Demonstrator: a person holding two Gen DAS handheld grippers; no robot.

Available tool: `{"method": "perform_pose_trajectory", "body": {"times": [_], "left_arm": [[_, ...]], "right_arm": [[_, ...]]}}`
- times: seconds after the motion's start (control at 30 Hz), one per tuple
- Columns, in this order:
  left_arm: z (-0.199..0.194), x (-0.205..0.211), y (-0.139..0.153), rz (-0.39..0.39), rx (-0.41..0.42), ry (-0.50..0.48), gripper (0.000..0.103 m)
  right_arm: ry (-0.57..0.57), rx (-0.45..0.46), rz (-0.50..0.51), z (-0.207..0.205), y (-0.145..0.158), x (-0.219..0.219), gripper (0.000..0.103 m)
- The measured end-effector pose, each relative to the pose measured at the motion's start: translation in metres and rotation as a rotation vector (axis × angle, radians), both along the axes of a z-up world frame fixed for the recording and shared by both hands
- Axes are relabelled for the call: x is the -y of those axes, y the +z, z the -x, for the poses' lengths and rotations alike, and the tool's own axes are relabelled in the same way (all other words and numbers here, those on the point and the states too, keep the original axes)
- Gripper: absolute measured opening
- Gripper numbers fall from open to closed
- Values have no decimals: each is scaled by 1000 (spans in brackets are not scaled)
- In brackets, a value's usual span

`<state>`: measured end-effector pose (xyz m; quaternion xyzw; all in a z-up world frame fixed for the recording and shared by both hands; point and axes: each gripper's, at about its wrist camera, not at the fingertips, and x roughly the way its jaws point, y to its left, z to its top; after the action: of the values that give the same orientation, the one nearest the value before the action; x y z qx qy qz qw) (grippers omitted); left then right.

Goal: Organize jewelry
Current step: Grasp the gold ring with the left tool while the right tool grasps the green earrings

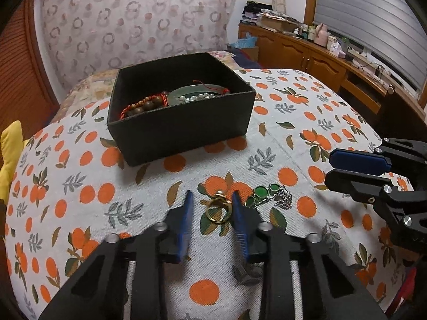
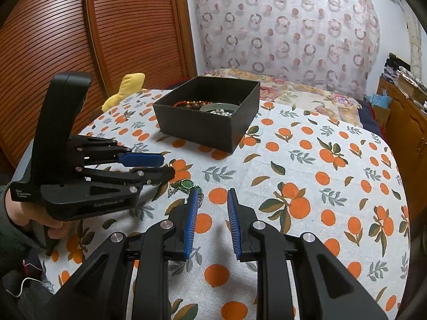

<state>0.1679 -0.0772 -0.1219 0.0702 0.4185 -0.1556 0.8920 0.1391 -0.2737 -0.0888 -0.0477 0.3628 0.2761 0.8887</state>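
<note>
A gold ring (image 1: 218, 210) lies on the orange-print cloth (image 1: 307, 122), between the parted fingers of the left gripper (image 1: 212, 204), which flank it without clamping it. Just to its right sits a green-stone piece (image 1: 263, 194) with a silver chain (image 1: 284, 200). Farther back stands a black box (image 1: 186, 130) holding wooden beads (image 1: 148, 105), pearls (image 1: 198, 96) and a jade bangle (image 1: 202, 89). The right gripper (image 2: 213, 208) hovers with its fingers apart over bare cloth, near the green piece, holding nothing.

box (image 1: 181, 122) behind ring (image 1: 217, 209) | pendant (image 1: 260, 196) beside, seemingly apart
</note>
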Motion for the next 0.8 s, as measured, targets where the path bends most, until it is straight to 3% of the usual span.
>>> {"method": "perform_pose_trajectory", "body": {"times": [0.43, 0.53, 0.8], "left_arm": [[15, -19, 15, 41, 40, 20, 18], [19, -22, 19, 46, 55, 21, 18], [26, -29, 26, 62, 75, 24, 18]], "right_arm": [[39, -43, 42, -22, -7, -20, 25], [68, -54, 48, -27, -10, -29, 38], [103, -72, 129, -40, -21, -46, 38]]}}
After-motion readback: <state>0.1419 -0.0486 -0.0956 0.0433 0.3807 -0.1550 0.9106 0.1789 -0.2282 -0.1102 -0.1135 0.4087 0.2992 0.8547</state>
